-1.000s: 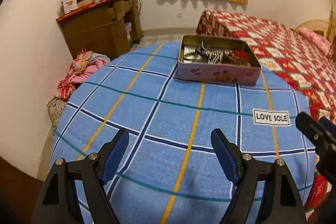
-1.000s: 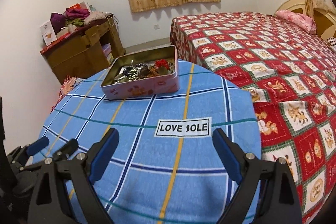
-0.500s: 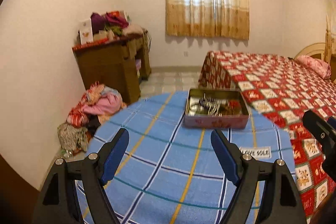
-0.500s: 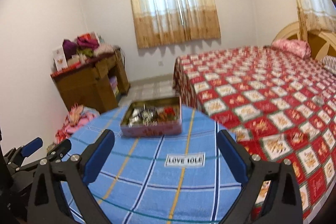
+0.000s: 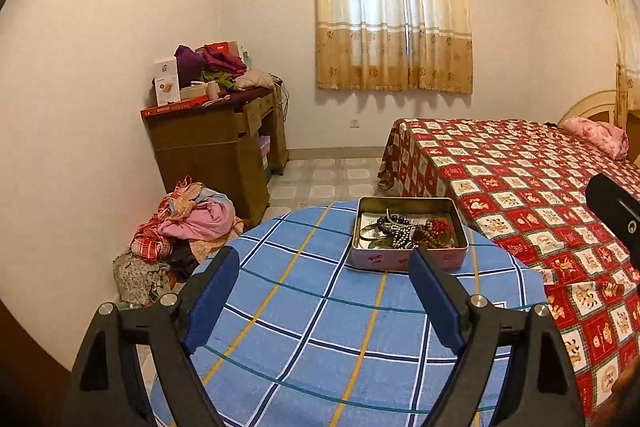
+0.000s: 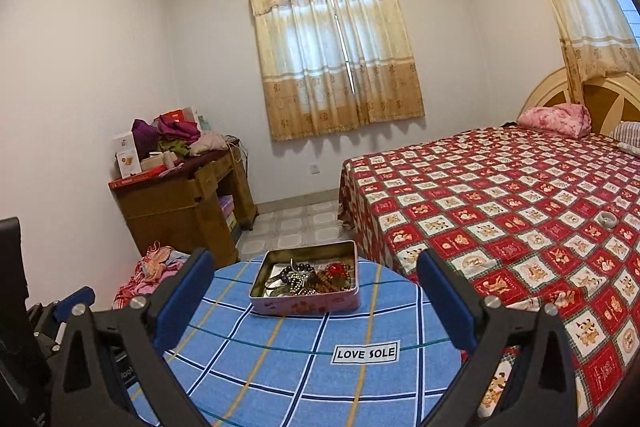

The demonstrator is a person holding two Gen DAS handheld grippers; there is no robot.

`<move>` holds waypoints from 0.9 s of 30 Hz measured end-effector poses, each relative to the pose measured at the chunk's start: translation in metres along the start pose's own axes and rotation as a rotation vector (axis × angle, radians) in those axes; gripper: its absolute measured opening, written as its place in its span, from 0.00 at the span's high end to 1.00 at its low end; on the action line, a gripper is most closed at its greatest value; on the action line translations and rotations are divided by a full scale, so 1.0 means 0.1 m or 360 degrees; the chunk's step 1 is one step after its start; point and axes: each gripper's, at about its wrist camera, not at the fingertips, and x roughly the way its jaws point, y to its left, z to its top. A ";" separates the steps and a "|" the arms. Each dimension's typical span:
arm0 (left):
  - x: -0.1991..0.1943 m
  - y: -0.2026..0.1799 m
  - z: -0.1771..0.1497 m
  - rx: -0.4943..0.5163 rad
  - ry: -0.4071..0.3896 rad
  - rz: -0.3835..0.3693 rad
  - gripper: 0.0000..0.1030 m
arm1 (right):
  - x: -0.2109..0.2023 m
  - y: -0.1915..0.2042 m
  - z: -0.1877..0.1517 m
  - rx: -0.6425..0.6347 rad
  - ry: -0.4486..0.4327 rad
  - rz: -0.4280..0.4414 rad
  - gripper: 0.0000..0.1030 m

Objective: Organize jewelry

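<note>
A pink metal tin (image 5: 376, 261) stands open at the far side of a round table under a blue checked cloth (image 5: 304, 315). It holds a heap of jewelry (image 5: 404, 229): dark beads, silver chains, brown and red beads. The tin (image 6: 304, 305) and the jewelry (image 6: 316, 277) also show in the right wrist view. My left gripper (image 5: 323, 297) is open and empty, raised above the near part of the table. My right gripper (image 6: 314, 301) is open and empty, also raised and well short of the tin.
A bed with a red patterned cover (image 6: 500, 195) stands right of the table. A wooden desk piled with clothes and boxes (image 5: 216, 131) is at the left wall, with a heap of clothes (image 5: 188, 227) on the floor below. The cloth bears a "LOVE SOLE" label (image 6: 366, 351).
Both grippers have risen and pulled back from the table, so the tin looks smaller and farther and more of the room shows. Both stay open and empty.
</note>
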 end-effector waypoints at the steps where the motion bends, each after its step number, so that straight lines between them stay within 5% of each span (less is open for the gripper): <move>1: 0.01 0.00 0.00 0.0004 0.0003 0.0004 0.16 | 0.01 -0.01 -0.01 0.0003 0.0008 0.0000 0.00; 27: 0.04 0.04 0.01 0.0008 0.0014 0.0050 0.16 | 0.02 -0.02 -0.04 0.0022 0.0040 0.0008 0.00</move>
